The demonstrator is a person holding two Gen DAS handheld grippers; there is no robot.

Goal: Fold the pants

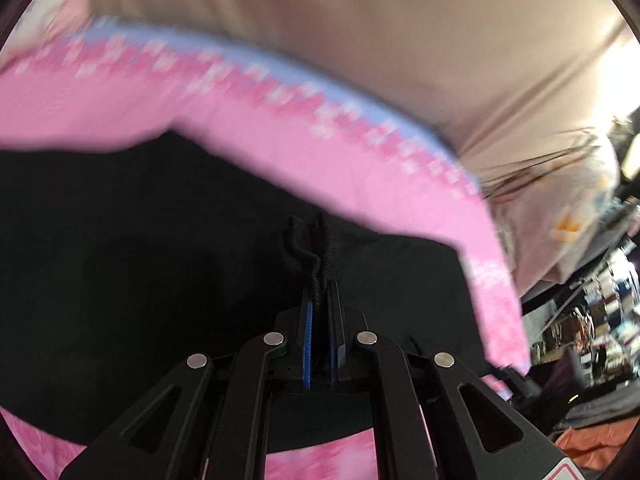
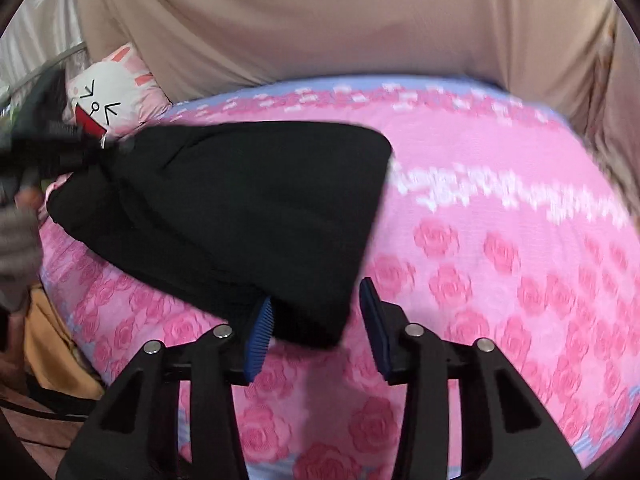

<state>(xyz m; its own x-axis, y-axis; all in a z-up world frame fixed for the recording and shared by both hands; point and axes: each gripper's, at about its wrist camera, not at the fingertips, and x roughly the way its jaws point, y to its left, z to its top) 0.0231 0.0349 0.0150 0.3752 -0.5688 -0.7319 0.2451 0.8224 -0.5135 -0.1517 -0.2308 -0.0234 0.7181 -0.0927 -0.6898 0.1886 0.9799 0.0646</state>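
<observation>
Pants location: the black pants (image 2: pixel 248 208) hang partly lifted over the pink rose-patterned bed cover (image 2: pixel 500 280), stretched between the two grippers; one end is raised at the left of the right wrist view, the near corner droops toward the right gripper.
Reason for hold: the raised end keeps the cloth taut and off the cover, probably so that a second corner can be taken and the fold laid flat.
Left gripper (image 1: pixel 320 280): jaws closed to a narrow slit, clamped on a bunched edge of the black pants (image 1: pixel 160 260); cloth protrudes above the fingertips.
Right gripper (image 2: pixel 318 312): jaws about half apart, straddling the near corner of the pants. The left blue pad (image 2: pixel 260 332) touches or lies just beside the cloth; the right pad stands clear. No firm grip is visible.
Background: a beige curtain (image 2: pixel 320 20) hangs behind the bed; a rabbit-print pillow (image 2: pixel 116 92) lies at its far left.
Judgement: the right jaws need to close on the corner before the fold can proceed.
</observation>
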